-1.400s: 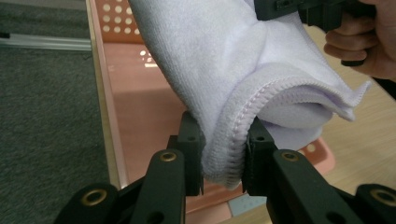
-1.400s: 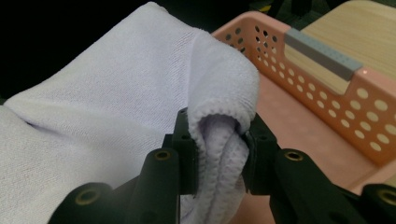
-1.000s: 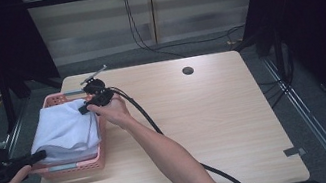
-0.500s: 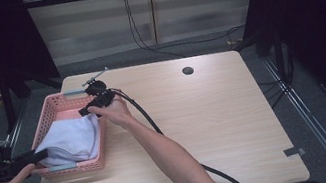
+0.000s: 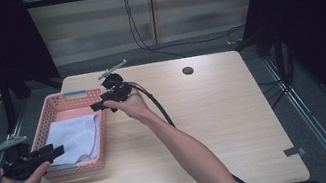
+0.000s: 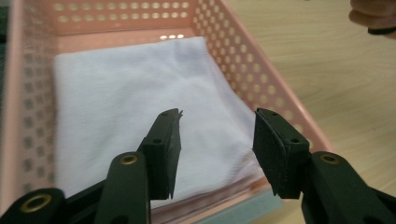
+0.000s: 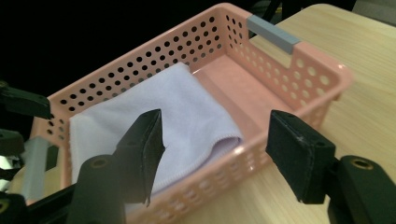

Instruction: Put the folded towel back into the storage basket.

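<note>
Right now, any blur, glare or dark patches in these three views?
High view: wooden table evenly lit, surroundings black. Left gripper view: folded white cloth soft, slightly smeared; jaws sharp. Right gripper view: pink perforated plastic basket fairly crisp, background past it black. No strong glare.

The left gripper (image 5: 57, 150) is low at the person's left side, held in the left hand (image 5: 19, 182). Its jaws are wide apart with nothing between them. The right arm reaches far forward. The right gripper (image 5: 95, 106) has empty, parted jaws too.
</note>
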